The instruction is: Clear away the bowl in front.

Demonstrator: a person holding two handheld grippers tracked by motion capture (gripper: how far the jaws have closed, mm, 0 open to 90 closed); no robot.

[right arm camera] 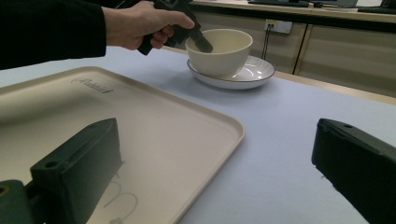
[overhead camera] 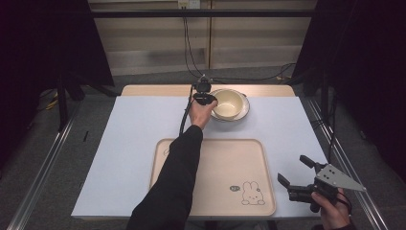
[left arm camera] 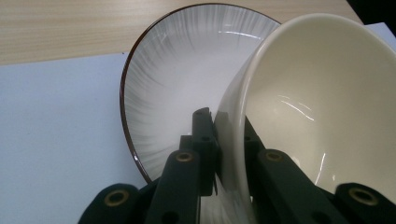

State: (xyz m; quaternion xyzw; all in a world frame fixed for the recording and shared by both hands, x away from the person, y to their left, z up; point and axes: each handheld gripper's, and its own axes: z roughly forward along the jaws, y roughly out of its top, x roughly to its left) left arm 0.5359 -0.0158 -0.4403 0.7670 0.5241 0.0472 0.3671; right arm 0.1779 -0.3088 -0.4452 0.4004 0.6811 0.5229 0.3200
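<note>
The left claw [overhead camera: 209,99] is clamped on the near rim of the bowl [overhead camera: 227,102] — one jaw inside the cream wall, the other outside, as the left gripper view shows with the rim pinched between them. The bowl [left arm camera: 317,107] sits in the plate [left arm camera: 182,79], which lies at the far side of the counter [overhead camera: 129,139], just short of the bare wooden strip along the back edge. In the left gripper view the bowl looks tilted against the plate, whose streaked grey inside and dark rim show to the left of it. From the right gripper view the bowl [right arm camera: 219,51] stands on the plate [right arm camera: 252,74] with the left claw [right arm camera: 201,43] gripping its rim from the side of the hand [right arm camera: 140,23].

The tray [overhead camera: 225,172] lies nearer the person, apart from the plate, with a rabbit drawing at its near right corner. The right claw [overhead camera: 294,168] hangs wide open off the tray's right edge, over the pale blue mat — holding nothing.
</note>
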